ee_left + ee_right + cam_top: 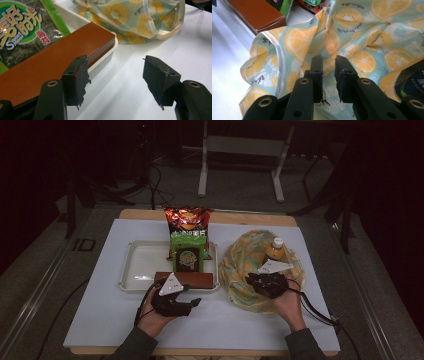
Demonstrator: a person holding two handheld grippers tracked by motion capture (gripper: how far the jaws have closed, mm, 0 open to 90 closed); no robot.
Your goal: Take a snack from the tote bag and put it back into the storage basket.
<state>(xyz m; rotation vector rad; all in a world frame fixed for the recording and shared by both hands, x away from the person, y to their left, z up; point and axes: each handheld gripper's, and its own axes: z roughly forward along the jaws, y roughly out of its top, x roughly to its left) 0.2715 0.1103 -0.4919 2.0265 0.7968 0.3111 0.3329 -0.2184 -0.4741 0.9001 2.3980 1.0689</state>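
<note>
A white tray [131, 270] holds a brown box [192, 279], a green seaweed pack [188, 255] and a red chips bag [189, 220]. To its right lies a citrus-print fabric bag [245, 255] with an orange bottle [276, 247] standing in it. My left gripper [190, 299] is open beside the tray's front right corner. In the left gripper view it [115, 75] has only table between its jaws, with the brown box [62, 55] just to their left. My right gripper [251, 280] rests on the bag's near side. In the right gripper view it [328, 75] is pinched on a fold of the bag [362, 37].
A white mat [100, 310] covers the table, bare along its front and left. In the right gripper view a dark package [412, 80] shows at the lower right among the fabric. Metal frame legs [202, 165] stand on the floor beyond the table.
</note>
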